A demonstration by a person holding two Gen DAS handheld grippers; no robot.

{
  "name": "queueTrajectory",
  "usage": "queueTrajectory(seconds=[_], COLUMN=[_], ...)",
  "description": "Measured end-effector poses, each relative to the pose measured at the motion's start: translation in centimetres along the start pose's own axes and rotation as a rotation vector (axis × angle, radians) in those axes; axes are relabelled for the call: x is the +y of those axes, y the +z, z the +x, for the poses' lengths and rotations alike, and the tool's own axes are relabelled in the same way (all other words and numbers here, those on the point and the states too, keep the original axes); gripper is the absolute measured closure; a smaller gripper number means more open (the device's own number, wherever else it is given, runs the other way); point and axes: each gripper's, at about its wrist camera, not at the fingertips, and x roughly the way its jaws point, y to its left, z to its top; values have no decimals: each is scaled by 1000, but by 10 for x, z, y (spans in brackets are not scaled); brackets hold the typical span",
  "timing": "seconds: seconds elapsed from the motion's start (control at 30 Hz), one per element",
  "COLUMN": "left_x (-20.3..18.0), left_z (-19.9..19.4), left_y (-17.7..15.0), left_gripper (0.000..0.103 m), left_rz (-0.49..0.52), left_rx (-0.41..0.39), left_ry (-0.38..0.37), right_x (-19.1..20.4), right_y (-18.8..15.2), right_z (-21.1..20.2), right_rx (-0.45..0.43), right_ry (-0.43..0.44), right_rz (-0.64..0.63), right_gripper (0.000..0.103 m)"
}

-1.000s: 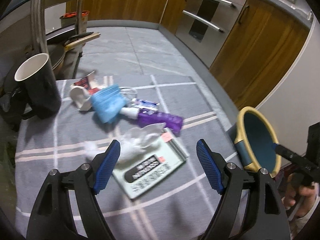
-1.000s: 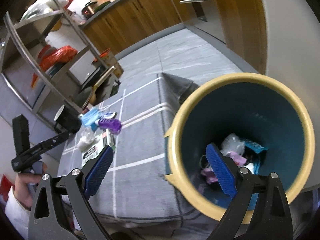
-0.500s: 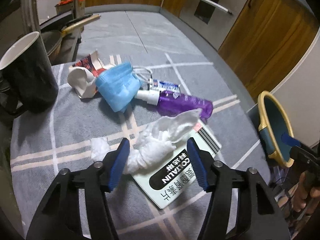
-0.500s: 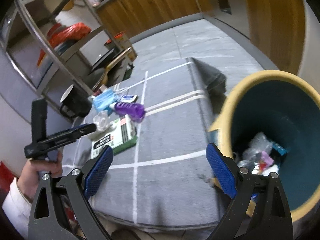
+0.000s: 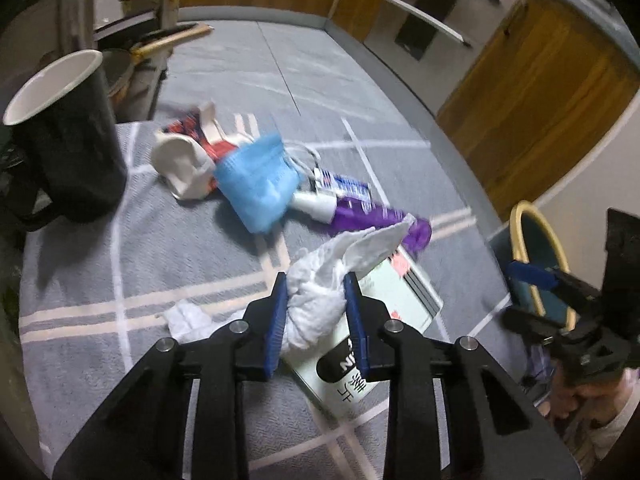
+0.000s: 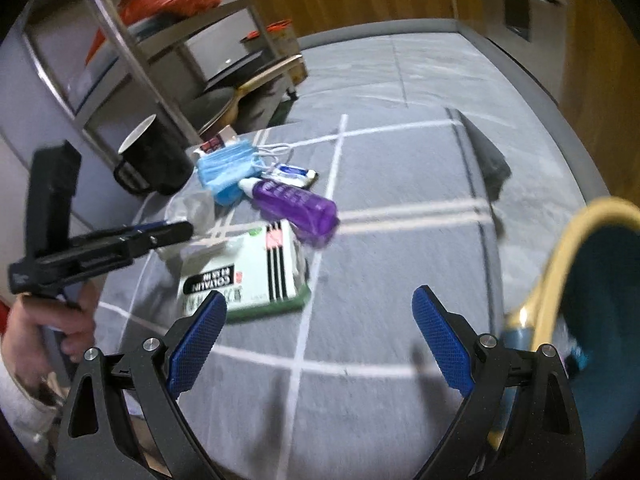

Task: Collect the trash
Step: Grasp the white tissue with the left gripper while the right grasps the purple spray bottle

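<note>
The left gripper [image 5: 316, 320] is clenched on a crumpled white tissue [image 5: 320, 292]; both blue pads [image 5: 277, 320] press its sides, and its free end fans out above a white-and-green printed packet [image 5: 400, 296] lying flat on the grey cloth with pale stripes [image 5: 100, 264]. A small white paper scrap [image 5: 186, 318] lies just beside the left pad. Only the left wrist view shows this grasp.

The right gripper [image 6: 318, 344] stands released, its jaws wide apart over bare cloth, holding nothing. Its view shows the left gripper from the side, where the tissue is largely hidden.

Beyond the packet lie a purple plastic bottle with white cap [image 5: 360, 216], a blue pleated face mask [image 5: 256, 180], a small blue-and-white sachet [image 6: 294, 172] and a torn red-and-white paper carton [image 5: 188, 156]. A black mug with white interior [image 5: 64, 132] stands upright at the left.

A yellow-rimmed teal bin [image 6: 592, 288] stands off the cloth's right edge; the right wrist view shows part of its interior.
</note>
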Motion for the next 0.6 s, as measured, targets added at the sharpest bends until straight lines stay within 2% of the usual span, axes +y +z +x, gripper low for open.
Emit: queueTrajectory(seconds=[0.17,0.37,0.43,0.53,0.6], left_x=[13,42,46,51,51], left_z=[-21,-36,-37,-37,-34], left_y=[11,20,21,22,23], left_gripper=[76,76,76,76,76], left_rz=[-92,-229,-252,-272,-277], left_rx=[-73,-150,-163,-169,-166], left_ry=[1,13,23,29,24], right_x=[17,27,31,31,29], right_y=[30,56,64,71,73], right_z=[28,57,70,91,103], right_rx=[39,83,109,159,199], right_ry=[-36,-36,-31,-25,-24], right_rz=[-158,-272,-309,-345,-356], right_gripper=[9,11,14,29,35])
